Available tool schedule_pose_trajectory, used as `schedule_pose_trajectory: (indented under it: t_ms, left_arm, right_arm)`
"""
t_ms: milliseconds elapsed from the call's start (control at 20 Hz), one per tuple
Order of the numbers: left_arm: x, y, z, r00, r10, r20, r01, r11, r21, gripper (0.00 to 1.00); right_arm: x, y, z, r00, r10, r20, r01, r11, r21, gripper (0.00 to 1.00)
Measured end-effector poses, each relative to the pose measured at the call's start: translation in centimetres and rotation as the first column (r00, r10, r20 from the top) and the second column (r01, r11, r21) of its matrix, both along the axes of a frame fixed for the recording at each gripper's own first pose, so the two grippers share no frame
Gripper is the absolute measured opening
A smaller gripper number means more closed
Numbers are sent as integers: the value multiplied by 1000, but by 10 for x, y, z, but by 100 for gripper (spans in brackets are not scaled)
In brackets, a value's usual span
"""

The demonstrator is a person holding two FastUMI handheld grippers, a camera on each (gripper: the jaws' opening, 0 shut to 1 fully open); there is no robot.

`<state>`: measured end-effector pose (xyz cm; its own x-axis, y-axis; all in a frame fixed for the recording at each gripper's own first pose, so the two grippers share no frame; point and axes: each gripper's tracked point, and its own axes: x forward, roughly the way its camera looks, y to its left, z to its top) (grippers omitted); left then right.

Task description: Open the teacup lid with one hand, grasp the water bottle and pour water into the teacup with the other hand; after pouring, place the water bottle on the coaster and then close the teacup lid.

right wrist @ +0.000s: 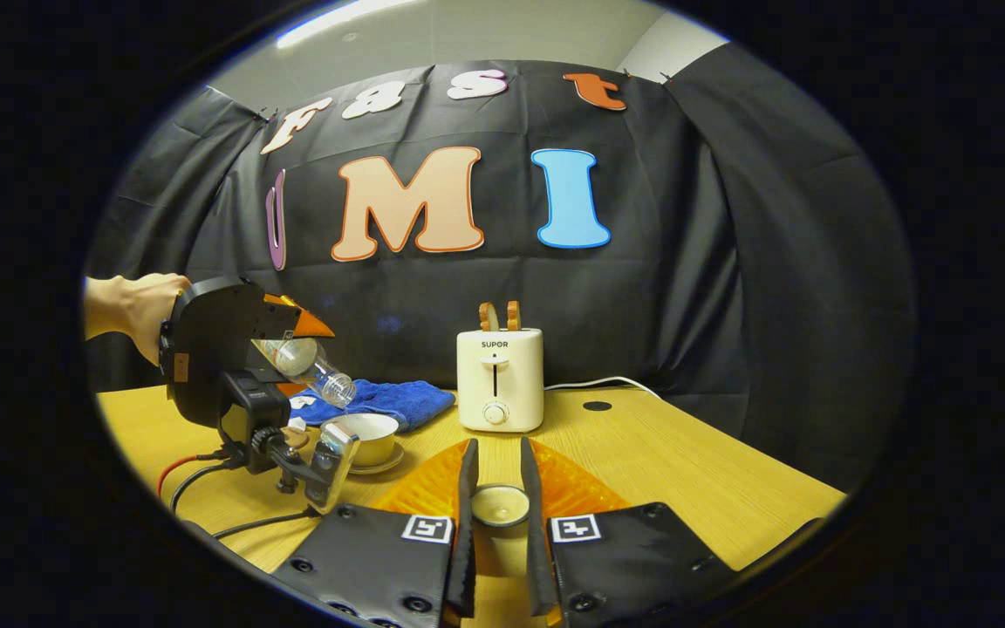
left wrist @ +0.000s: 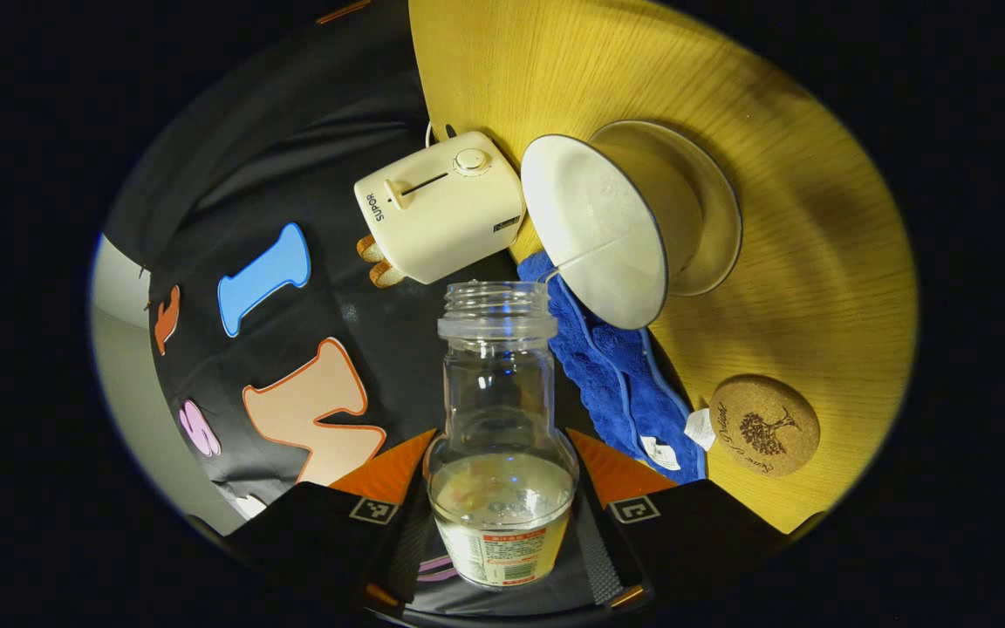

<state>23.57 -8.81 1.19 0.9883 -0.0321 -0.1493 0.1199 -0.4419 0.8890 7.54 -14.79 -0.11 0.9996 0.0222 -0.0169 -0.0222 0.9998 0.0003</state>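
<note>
The left gripper [left wrist: 502, 515] pinches the water bottle [left wrist: 500, 419] between both fingers, tilted mouth-down toward the open teacup [left wrist: 607, 227] on its saucer near the table's [left wrist: 816, 262] back edge, just in front of the blue towel [left wrist: 616, 375]. The right gripper [right wrist: 499, 506] clamps the teacup lid [right wrist: 500, 504], held above the table's front edge. The cork coaster [left wrist: 764, 426] lies bare near the towel, and a toaster [right wrist: 500, 380] stands at the back edge.

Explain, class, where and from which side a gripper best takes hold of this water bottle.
Grip the water bottle on its wide lower body, from the base end, as the left gripper does: the round body fits between flat fingers, leaving the narrow open neck free to pour.
</note>
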Motion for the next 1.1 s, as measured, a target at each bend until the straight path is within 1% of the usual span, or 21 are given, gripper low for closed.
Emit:
schedule_pose_trajectory:
  t_ms: [150, 200, 250, 350, 450, 500, 550, 600, 650, 700, 750, 800, 850, 900, 950, 1000, 1050, 1100]
  left_arm:
    - [0, -2, 0, 1000, -5, 0, 5, 1000, -6, 72]
    - [0, -3, 0, 1000, -6, -2, 6, 1000, -23, 72]
    - [0, -3, -1, 1000, -8, -7, 8, 999, -52, 72]
    - [0, -6, -6, 1000, -7, -26, 4, 990, -140, 72]
    - [-1, -8, -12, 999, -3, -51, -10, 969, -248, 72]
    - [-2, -11, -14, 998, -8, -63, -12, 949, -314, 72]
    - [-3, -14, -18, 997, -15, -77, -16, 920, -392, 71]
    - [-7, -16, -21, 996, -21, -91, -24, 883, -469, 71]
    - [-10, -21, -17, 995, -47, -82, -7, 828, -561, 71]
    - [-10, -24, -13, 995, -69, -78, -1, 742, -670, 71]
    - [-10, -25, -9, 994, -79, -76, -6, 651, -759, 71]
    - [-12, -26, -3, 993, -85, -77, -21, 526, -850, 71]
    - [-10, -24, 4, 992, -96, -82, -39, 381, -924, 71]
    - [-13, -24, 12, 990, -113, -83, -59, 205, -977, 71]
    - [-12, -24, 18, 989, -119, -83, -75, 75, -994, 71]
    - [-13, -24, 24, 989, -116, -89, -97, -64, -993, 71]
    - [-10, -24, 28, 989, -117, -89, -106, -152, -983, 71]
    - [-6, -22, 31, 991, -105, -85, -107, -223, -969, 71]
  right_arm:
    - [0, 0, 0, 1000, 0, 0, 0, 1000, 0, 27]
    - [0, 0, 0, 1000, 0, 0, 0, 1000, 0, 27]
    - [0, 0, 0, 1000, 0, 0, 0, 1000, 0, 27]
    - [0, 0, -1, 1000, 0, 0, 0, 1000, 0, 27]
    - [0, 0, 0, 1000, 0, 0, 0, 1000, 0, 27]
    - [0, 0, 0, 1000, 0, 0, 0, 1000, 0, 27]
    - [0, 0, 0, 1000, 0, 0, 0, 1000, 0, 27]
    - [0, 0, 0, 1000, 0, 0, 0, 1000, 0, 26]
    - [0, 0, 0, 1000, 0, 0, 0, 1000, 0, 27]
    - [0, 0, 0, 1000, 0, 0, 0, 1000, -1, 26]
    - [0, 0, 0, 1000, -1, 0, 1, 1000, -1, 27]
    - [0, -1, 0, 1000, -3, 0, 3, 1000, -1, 26]
    - [0, -1, 0, 1000, -4, 0, 4, 1000, -1, 26]
    - [0, -1, 0, 1000, -5, 0, 5, 1000, -2, 26]
    - [0, -1, -1, 1000, -5, 0, 5, 1000, -2, 26]
    - [0, -1, 0, 1000, -5, 0, 5, 1000, -2, 26]
    - [0, -1, -1, 1000, -5, 0, 5, 1000, -2, 26]
    - [0, -1, 0, 1000, -5, 0, 5, 1000, -2, 26]
